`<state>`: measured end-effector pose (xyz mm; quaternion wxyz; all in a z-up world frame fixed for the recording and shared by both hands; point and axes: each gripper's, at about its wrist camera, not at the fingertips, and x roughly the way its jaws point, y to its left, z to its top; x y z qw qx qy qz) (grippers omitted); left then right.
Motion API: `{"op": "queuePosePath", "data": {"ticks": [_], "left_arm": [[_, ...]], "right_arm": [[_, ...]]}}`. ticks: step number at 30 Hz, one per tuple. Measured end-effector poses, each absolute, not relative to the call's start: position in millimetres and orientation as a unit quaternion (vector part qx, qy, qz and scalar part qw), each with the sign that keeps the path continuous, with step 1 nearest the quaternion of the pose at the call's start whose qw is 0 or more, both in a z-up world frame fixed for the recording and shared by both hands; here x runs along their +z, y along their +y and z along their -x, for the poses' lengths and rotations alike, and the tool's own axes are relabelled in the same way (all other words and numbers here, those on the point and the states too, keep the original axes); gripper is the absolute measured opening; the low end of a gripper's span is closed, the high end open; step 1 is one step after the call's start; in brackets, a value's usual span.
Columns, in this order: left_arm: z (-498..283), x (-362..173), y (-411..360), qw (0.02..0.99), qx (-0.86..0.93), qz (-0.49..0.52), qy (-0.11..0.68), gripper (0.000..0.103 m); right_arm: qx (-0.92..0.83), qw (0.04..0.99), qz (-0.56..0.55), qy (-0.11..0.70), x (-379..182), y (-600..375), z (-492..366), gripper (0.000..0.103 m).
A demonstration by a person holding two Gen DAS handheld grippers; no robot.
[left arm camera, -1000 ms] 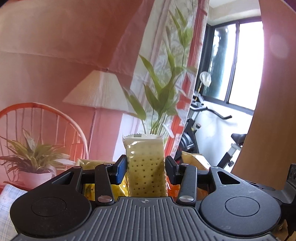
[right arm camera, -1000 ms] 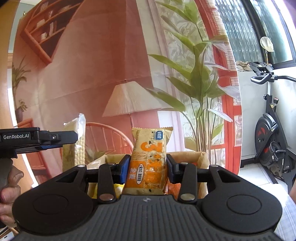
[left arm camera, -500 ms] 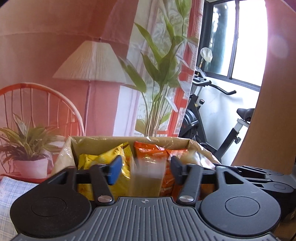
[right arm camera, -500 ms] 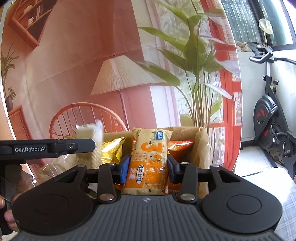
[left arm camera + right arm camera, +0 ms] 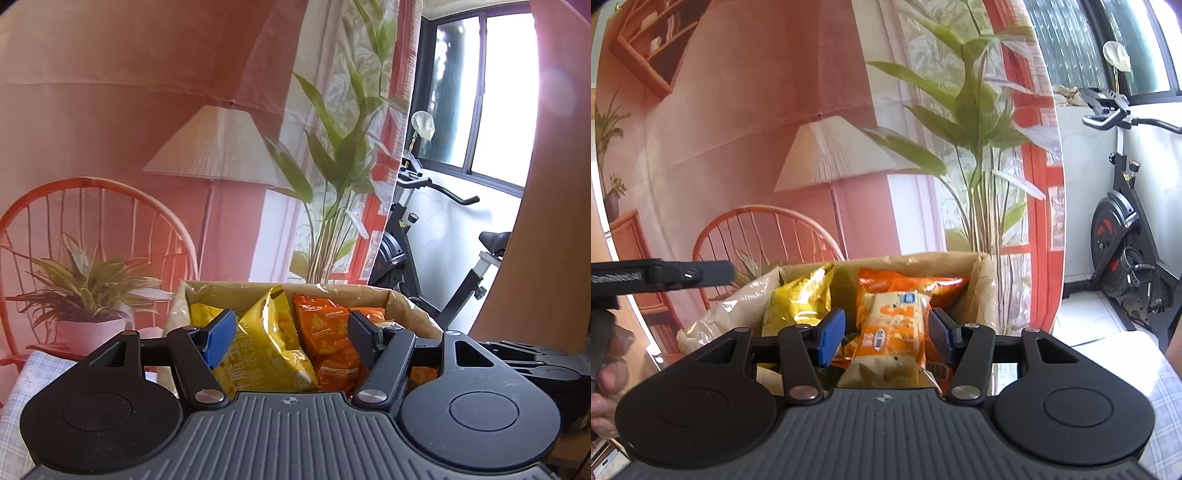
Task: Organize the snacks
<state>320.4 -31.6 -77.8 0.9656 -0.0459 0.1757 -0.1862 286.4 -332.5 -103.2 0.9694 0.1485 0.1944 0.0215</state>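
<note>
An open cardboard box (image 5: 397, 295) (image 5: 982, 266) lined with clear plastic holds yellow snack bags (image 5: 269, 332) (image 5: 799, 299) and orange ones (image 5: 325, 328) (image 5: 908, 284). My left gripper (image 5: 291, 334) hangs just above the box; its jaws are opening and nothing is between them. The right gripper (image 5: 885, 334) is also over the box with its jaws opening. An orange-and-white cracker packet (image 5: 894, 332) stands blurred between its fingers, and neither pad touches it. The pale dotted packet is out of sight.
A printed backdrop (image 5: 110, 110) with a lamp, chair and plants hangs behind the box. An exercise bike (image 5: 1123, 236) stands at the right by the window. Checked cloth (image 5: 22, 376) covers the table. A person's hand (image 5: 605, 376) holds the left tool.
The left gripper opened and its pale dotted packet dropped away into the box. The right gripper's jaws parted and the orange cracker packet sank lower between them. Both views tipped down toward the box.
</note>
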Motion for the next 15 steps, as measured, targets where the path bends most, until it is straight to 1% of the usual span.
{"op": "queuePosePath", "data": {"ticks": [4, 8, 9, 10, 11, 13, 15], "left_arm": [[-317, -77, -28, 0.966, -0.184, 0.046, 0.175, 0.069], [-315, -79, -27, 0.966, -0.184, 0.052, 0.176, 0.069], [-315, -79, -26, 0.965, -0.184, 0.053, 0.177, 0.069], [-315, -80, -27, 0.965, -0.185, 0.053, 0.177, 0.069], [-315, -80, -26, 0.965, -0.185, 0.054, 0.177, 0.069], [-314, -80, -26, 0.965, -0.185, 0.056, 0.176, 0.069], [-314, -80, -25, 0.965, -0.184, 0.056, 0.176, 0.069]], "right_arm": [[0.022, 0.962, -0.162, 0.217, -108, -331, -290, 0.055], [0.037, 0.961, -0.167, 0.215, -107, -324, -289, 0.052], [0.047, 0.962, -0.163, 0.214, -106, -321, -290, 0.048], [0.057, 0.964, -0.151, 0.211, -104, -316, -290, 0.048], [0.065, 0.967, -0.135, 0.204, -101, -311, -290, 0.045], [0.082, 0.973, -0.094, 0.194, -97, -298, -290, 0.035], [0.086, 0.975, -0.072, 0.194, -94, -289, -294, 0.029]]}}
